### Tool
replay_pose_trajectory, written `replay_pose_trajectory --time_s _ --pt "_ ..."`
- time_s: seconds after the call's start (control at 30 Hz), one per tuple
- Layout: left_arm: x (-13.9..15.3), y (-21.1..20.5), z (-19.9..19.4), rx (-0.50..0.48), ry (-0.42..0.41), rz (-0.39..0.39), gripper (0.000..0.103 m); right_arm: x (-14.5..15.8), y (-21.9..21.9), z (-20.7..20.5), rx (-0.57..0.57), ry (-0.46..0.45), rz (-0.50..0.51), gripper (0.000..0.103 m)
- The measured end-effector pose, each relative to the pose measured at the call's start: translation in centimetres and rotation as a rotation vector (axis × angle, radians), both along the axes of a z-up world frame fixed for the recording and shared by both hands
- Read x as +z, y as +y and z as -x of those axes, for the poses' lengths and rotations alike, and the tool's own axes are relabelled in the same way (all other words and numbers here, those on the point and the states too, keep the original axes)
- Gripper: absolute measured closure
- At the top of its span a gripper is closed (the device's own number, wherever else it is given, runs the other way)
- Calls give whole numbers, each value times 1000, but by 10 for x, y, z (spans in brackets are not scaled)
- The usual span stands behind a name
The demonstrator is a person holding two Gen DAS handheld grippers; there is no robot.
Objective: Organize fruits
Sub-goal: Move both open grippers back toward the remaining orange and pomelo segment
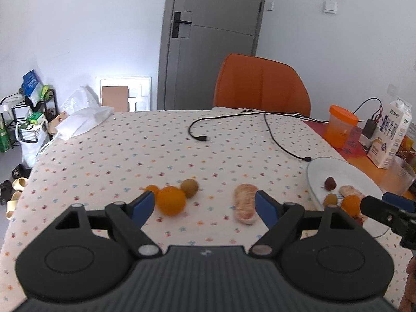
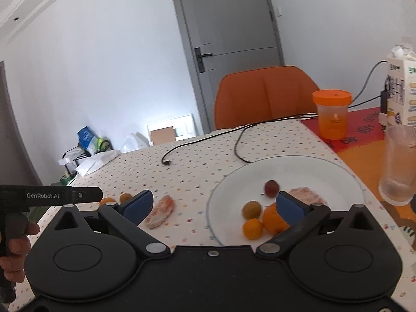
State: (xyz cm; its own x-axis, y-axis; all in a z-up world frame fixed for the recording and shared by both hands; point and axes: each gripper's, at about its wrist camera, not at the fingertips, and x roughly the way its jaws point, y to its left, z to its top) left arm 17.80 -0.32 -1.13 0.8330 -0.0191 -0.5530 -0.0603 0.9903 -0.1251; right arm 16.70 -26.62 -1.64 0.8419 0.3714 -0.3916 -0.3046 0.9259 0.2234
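A white plate (image 2: 312, 166) (image 1: 345, 169) on the dotted tablecloth holds a dark red fruit (image 2: 271, 188), a brown fruit (image 2: 251, 209), a small orange (image 2: 252, 228), a larger orange (image 2: 271, 219) and a pink piece (image 2: 306, 195). On the cloth lie an orange (image 1: 171, 204), a small orange (image 1: 151, 190), a brown fruit (image 1: 189, 187) and a pink piece (image 1: 244, 204). My left gripper (image 1: 204, 205) is open above these, empty. My right gripper (image 2: 213, 205) is open at the plate's near left rim, empty.
A black cable (image 1: 273, 130) runs across the far cloth. An orange-lidded jar (image 2: 332, 115), a milk carton (image 2: 401, 91) and a ribbed glass (image 2: 399, 163) stand right of the plate. An orange chair (image 1: 260, 85) is behind the table. A white bag (image 1: 83, 122) lies far left.
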Motion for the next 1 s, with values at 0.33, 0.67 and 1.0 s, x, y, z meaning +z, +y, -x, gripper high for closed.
replay_pose_trajectory --time_s 0.33,0.67,1.0 --pt "-8 21 8 36 14 17 20 -3 24 -1 81 33 -9 0" --pt "-11 33 9 58 4 45 21 -5 52 -6 165 55 -13 1" --pt "-15 40 2 75 12 61 24 -12 74 -20 200 98 10 11"
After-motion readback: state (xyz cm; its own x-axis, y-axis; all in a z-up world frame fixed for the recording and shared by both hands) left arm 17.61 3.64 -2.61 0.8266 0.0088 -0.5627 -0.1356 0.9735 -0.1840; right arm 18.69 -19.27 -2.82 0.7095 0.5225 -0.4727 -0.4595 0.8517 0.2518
